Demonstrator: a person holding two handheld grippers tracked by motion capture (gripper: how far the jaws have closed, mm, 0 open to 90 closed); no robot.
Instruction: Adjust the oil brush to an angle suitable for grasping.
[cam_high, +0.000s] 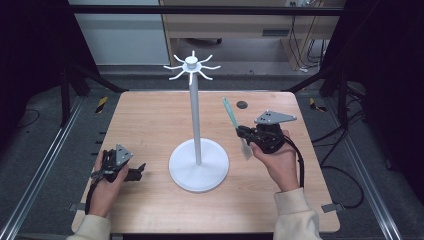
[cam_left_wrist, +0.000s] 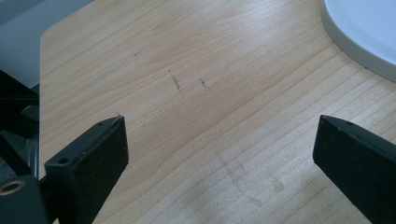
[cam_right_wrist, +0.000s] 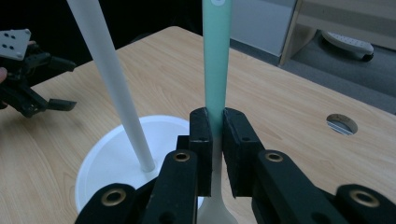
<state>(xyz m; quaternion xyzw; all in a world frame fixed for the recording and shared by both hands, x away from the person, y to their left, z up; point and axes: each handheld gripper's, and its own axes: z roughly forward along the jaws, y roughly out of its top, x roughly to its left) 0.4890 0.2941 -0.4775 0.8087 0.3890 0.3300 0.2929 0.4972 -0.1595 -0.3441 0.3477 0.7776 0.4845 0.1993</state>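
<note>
A white hook stand (cam_high: 195, 120) rises from a round base (cam_high: 199, 166) in the middle of the wooden table (cam_high: 150, 120); its pole (cam_right_wrist: 112, 84) and base (cam_right_wrist: 105, 158) lie left of my right jaws. My right gripper (cam_high: 242, 132) is shut on a spatula (cam_high: 235, 125) with a pale green handle (cam_right_wrist: 217, 51) and a whitish blade (cam_right_wrist: 215, 210), held off the table to the right of the pole, handle up and away. My left gripper (cam_high: 140, 172) rests open on the table's left front, nothing between its fingers (cam_left_wrist: 93, 158). It also appears far left in the right gripper view (cam_right_wrist: 56, 105).
A round cable hole (cam_high: 242, 104) sits in the table near its back edge, right of the stand. The stand's head (cam_high: 192, 66) spreads several white hooks high above the table. The base's rim (cam_left_wrist: 359, 37) lies just right of my left gripper.
</note>
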